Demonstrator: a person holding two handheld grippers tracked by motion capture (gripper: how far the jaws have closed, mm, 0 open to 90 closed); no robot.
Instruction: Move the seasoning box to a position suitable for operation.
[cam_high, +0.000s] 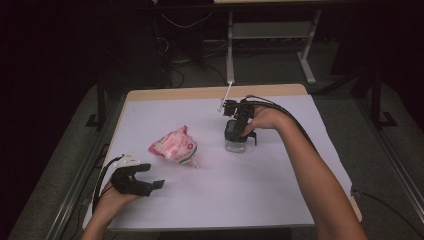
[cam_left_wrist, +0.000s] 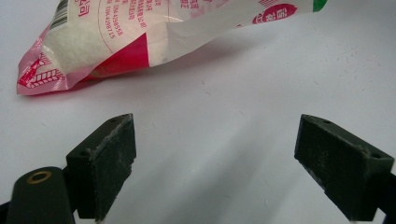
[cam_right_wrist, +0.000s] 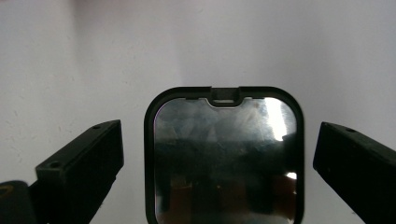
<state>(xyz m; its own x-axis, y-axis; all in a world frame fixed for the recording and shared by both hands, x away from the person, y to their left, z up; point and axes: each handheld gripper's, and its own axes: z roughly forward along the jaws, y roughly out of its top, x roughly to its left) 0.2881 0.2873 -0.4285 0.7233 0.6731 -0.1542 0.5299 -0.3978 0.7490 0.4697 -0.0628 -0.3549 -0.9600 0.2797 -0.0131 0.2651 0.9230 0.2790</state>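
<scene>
Near the worktop's (cam_high: 280, 200) middle, the right gripper (cam_high: 239, 131) hangs above a clear container with a black-rimmed lid (cam_right_wrist: 224, 156), jaws wide on either side without touching, probably lined up to clasp it. At the front left corner, the left gripper (cam_high: 145, 182) rests with jaws wide, pointed toward the pink-and-white packet (cam_left_wrist: 154, 35), likely waiting its turn.
</scene>
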